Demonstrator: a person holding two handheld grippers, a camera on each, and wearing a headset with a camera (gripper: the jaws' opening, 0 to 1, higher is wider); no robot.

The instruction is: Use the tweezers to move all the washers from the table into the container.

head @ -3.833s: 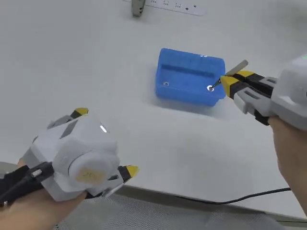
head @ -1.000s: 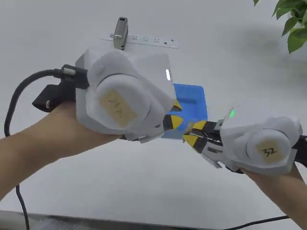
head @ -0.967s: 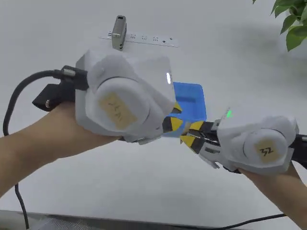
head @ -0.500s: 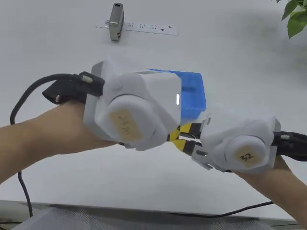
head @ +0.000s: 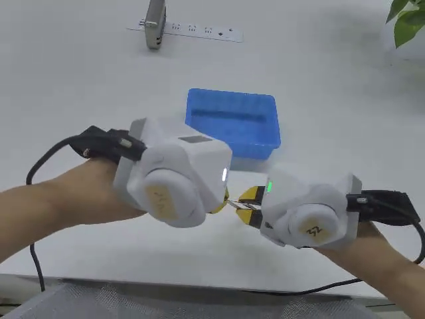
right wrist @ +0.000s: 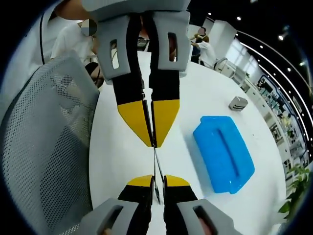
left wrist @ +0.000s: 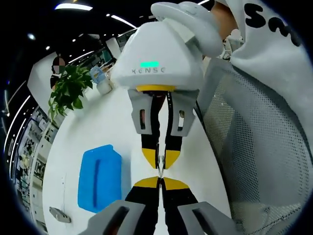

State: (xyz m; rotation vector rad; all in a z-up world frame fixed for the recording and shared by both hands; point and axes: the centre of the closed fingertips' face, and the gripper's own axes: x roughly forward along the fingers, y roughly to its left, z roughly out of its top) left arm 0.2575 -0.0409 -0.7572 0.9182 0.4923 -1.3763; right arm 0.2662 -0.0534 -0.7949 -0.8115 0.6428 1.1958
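Tweezers clamped by clenched left gripper and clenched right gripper; hazard: drop onto table through mistimed release.

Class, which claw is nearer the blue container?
Left, narrowly. The left claw is just in front of the container; the right claw meets it tip to tip, slightly farther toward the person.

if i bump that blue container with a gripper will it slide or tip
Likely slides rather than tips: the blue container is low, wide and flat on the smooth white table. It looks like thin plastic, so it is probably light and easy to shove.
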